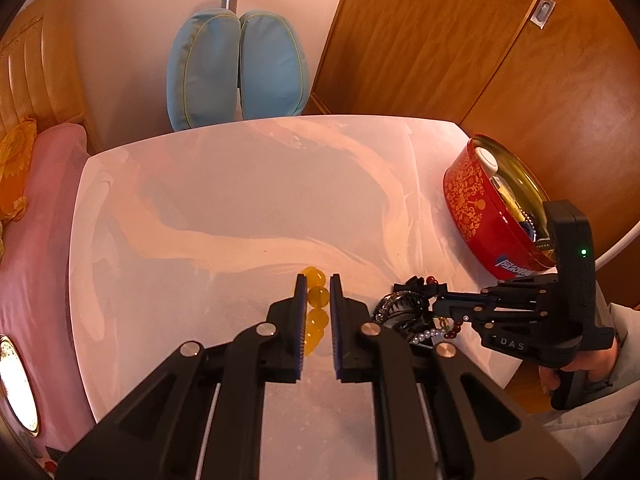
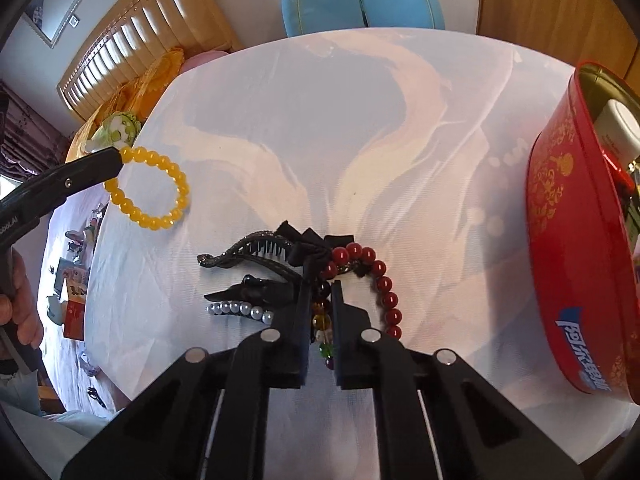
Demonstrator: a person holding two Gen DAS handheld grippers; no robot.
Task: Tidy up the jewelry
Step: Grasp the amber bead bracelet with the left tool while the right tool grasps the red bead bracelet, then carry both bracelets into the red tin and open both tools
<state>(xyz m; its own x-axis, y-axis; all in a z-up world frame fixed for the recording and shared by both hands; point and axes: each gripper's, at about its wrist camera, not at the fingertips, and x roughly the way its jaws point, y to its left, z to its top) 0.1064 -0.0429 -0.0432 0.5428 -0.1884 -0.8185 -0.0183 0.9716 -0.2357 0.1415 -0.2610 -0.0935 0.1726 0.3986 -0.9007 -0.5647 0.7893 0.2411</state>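
tin [image 2: 560,240] at table's [image 2: 280,120] right edge

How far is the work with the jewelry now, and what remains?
Done: some items already lie in the red tin. In hand: the left tool holds the yellow bracelet; the right tool is shut on a mixed bead bracelet. Left: the red bracelet, hair clips and pearl clip on the table.
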